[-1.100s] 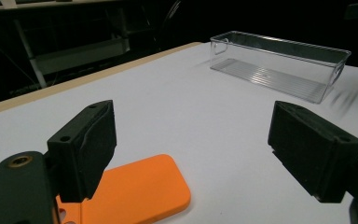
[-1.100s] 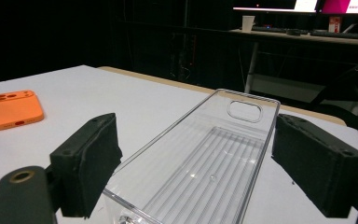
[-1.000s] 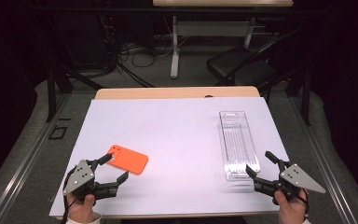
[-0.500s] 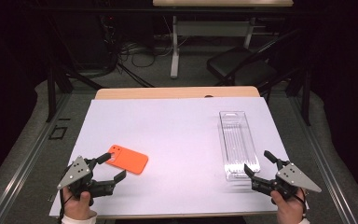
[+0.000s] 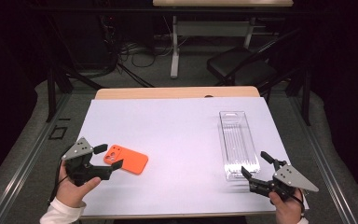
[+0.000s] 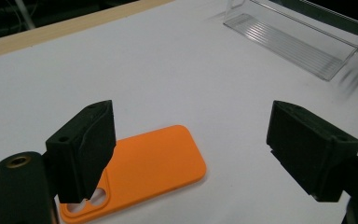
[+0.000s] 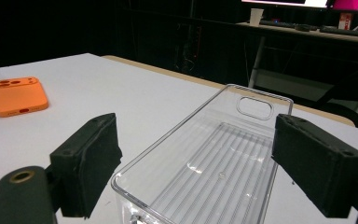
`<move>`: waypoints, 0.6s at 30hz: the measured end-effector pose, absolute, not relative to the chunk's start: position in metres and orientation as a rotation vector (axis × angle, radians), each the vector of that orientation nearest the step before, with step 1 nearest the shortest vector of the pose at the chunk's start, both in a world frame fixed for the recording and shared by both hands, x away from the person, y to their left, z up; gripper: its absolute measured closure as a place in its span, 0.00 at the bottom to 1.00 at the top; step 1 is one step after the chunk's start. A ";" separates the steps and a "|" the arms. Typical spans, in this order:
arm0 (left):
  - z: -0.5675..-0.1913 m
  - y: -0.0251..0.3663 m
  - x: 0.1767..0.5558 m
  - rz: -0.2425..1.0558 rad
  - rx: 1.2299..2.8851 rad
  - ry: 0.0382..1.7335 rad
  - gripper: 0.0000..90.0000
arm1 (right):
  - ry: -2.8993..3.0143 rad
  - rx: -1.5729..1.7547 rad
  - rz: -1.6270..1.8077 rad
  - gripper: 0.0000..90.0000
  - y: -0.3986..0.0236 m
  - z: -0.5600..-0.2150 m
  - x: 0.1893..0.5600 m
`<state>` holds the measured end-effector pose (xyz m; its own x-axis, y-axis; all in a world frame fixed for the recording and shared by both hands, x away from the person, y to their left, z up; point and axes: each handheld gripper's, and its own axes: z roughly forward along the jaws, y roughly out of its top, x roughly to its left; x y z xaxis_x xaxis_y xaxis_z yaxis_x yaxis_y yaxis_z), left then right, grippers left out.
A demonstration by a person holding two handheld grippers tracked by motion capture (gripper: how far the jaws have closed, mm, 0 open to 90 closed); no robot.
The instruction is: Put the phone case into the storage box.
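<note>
An orange phone case lies flat on the white table sheet at the front left, camera cut-out towards the left gripper. My left gripper is open, raised just above the case's near end, jaws wide with nothing between them. A clear plastic tray lies lengthwise at the right. My right gripper stands open at the tray's near end, its jaws on either side of that end without touching. The orange case shows far off at the left in the right gripper view.
The white sheet covers a wooden table whose far edge shows. Beyond it are a dark chair, a desk leg and cables on the floor. Bare sheet lies between case and tray.
My left gripper has lifted and shifted towards the orange case, now over its near end. The right gripper has stayed in place by the tray.
</note>
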<state>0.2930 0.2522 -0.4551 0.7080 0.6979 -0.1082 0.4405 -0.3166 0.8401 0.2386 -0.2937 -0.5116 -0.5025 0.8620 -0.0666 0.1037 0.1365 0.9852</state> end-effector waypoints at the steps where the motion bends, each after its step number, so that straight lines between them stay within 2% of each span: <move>1: -0.455 0.252 0.293 0.341 1.965 0.875 0.19 | 1.740 0.935 1.427 0.16 -0.294 -0.512 0.239; 4: -0.447 0.251 0.304 0.350 2.014 0.888 0.32 | 1.738 0.944 1.429 0.16 -0.294 -0.512 0.241; 11: -0.436 0.240 0.321 0.347 2.097 0.908 0.31 | 1.763 0.936 1.417 0.16 -0.290 -0.514 0.243; 18: -0.432 0.231 0.335 0.333 2.129 0.910 0.39 | 1.753 0.939 1.412 0.16 -0.291 -0.513 0.243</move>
<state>0.3352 0.2314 -0.4315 0.7089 0.7027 -0.0605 0.4980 -0.4380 0.7485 0.2429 -0.2911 -0.5134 -0.5017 0.8621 -0.0710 0.1138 0.1471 0.9825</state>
